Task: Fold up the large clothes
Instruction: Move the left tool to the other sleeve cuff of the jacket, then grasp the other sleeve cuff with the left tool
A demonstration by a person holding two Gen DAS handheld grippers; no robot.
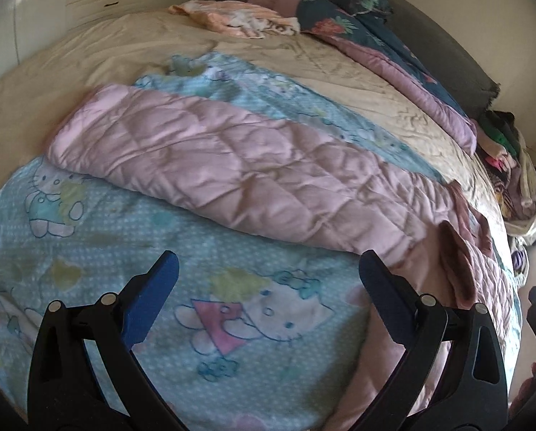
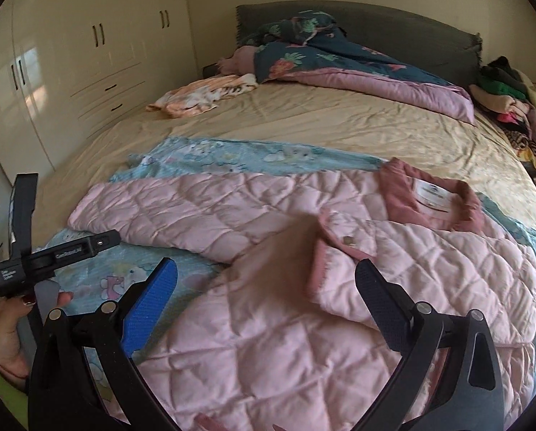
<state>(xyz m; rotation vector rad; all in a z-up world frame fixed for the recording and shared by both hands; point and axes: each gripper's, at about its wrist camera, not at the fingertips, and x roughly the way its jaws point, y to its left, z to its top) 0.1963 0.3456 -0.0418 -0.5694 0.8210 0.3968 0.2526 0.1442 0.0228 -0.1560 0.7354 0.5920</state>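
A quilted pale-pink jacket lies spread out; only the right view shows its collar label. The left gripper and right gripper gape, holding nothing.

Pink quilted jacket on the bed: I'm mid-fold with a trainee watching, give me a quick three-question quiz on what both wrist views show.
1. True or false: the left gripper is shut on the pink quilted jacket.
2. What does the jacket lie on? A) bare wood floor B) the blue cartoon-print blanket C) the dark floral duvet
3. Fill in: in the right wrist view, the jacket's outstretched sleeve points toward the ____ side of the picture.

Key: 1 false, both the left and the right gripper are open, holding nothing. 2 B. 3 left.
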